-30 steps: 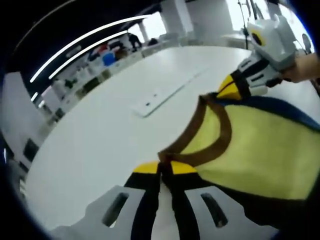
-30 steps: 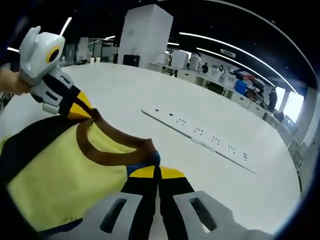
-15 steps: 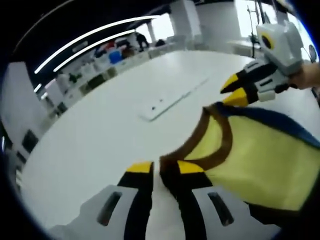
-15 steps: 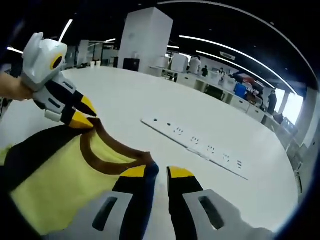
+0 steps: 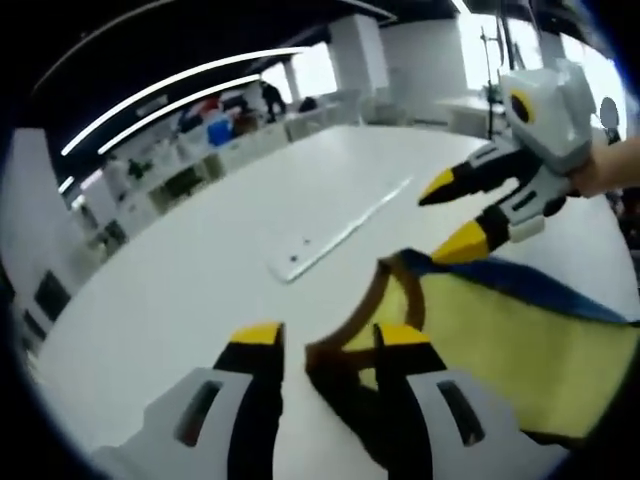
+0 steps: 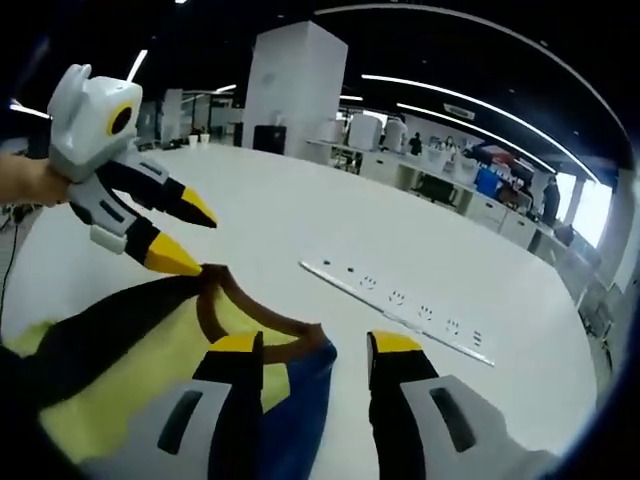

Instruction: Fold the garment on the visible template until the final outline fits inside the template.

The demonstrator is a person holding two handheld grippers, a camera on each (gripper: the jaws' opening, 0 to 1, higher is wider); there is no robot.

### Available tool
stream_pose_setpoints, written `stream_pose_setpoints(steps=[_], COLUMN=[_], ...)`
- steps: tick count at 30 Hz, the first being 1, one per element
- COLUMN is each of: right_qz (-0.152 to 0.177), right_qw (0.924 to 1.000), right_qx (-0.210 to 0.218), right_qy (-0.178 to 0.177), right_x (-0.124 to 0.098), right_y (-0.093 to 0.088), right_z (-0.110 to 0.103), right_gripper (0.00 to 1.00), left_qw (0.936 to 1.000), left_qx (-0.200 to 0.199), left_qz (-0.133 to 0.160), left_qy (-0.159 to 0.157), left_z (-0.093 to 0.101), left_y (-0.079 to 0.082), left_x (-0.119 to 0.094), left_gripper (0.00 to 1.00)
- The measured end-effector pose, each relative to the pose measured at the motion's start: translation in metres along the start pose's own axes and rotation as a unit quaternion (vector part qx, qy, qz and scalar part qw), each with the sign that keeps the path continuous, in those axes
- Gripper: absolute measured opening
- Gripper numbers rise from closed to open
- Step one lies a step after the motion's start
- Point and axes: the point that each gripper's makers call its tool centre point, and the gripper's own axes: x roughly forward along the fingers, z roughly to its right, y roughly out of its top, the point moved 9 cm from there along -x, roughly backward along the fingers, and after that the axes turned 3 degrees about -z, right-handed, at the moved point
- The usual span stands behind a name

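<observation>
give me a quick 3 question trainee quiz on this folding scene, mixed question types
1. True or false: both grippers are open.
2. What colour is the collar trim on the garment? A) red B) brown C) white
3. Fill in: the long white strip with sockets lies on the ____.

Key:
1. True. The left gripper and right gripper both have jaws spread, with nothing clamped.
2. B. The collar is brown, on yellow cloth with dark blue edges.
3. Table.
</observation>
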Motion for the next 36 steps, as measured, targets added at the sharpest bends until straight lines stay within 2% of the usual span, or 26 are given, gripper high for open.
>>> stream_pose_setpoints(steps=[4, 6, 7, 12, 22, 25, 27, 30, 33, 36], right_qz=[0.002, 0.012, 0.01, 0.024, 0.044, 0.045, 0.05, 0.054, 0.055, 0.06], right_qw=[0.9999, 0.9996, 0.9997, 0.9994, 0.9988, 0.9988, 0.9986, 0.9984, 0.9982, 0.9979], right_qx=[0.015, 0.021, 0.018, 0.013, 0.0, -0.001, 0.001, -0.007, -0.014, -0.016], right_qy=[0.006, 0.013, 0.01, 0.02, 0.024, 0.019, 0.02, 0.019, 0.02, 0.018], right_x=[-0.01, -0.016, -0.018, -0.032, -0.062, -0.065, -0.075, -0.08, -0.102, -0.115], right_y=[0.0, 0.002, 0.004, 0.011, 0.023, 0.026, 0.029, 0.032, 0.035, 0.036], right_z=[0.001, 0.001, 0.0, -0.005, -0.012, -0.006, -0.009, -0.006, -0.017, -0.021], right_gripper=[0.52, 0.53, 0.53, 0.58, 0.67, 0.71, 0.72, 0.77, 0.81, 0.83], left_qw=[1.0, 0.9994, 0.9992, 0.9992, 0.9989, 0.9989, 0.9988, 0.998, 0.9974, 0.9969], left_qx=[0.001, -0.009, -0.001, -0.002, 0.028, 0.031, 0.03, 0.032, 0.045, 0.046], left_qz=[-0.008, -0.026, -0.03, -0.03, 0.008, 0.007, 0.006, 0.002, -0.001, 0.0], left_qy=[-0.005, -0.023, -0.025, -0.029, -0.036, -0.034, -0.038, -0.054, -0.056, -0.064], left_z=[0.003, 0.009, 0.011, 0.018, 0.022, 0.025, 0.03, 0.036, 0.042, 0.048], left_y=[-0.005, -0.01, -0.012, -0.011, 0.026, 0.029, 0.031, 0.034, 0.039, 0.044], left_x=[-0.011, -0.016, -0.018, -0.032, -0.066, -0.072, -0.078, -0.086, -0.097, -0.108], left_gripper=[0.38, 0.46, 0.5, 0.55, 0.63, 0.64, 0.66, 0.66, 0.67, 0.7])
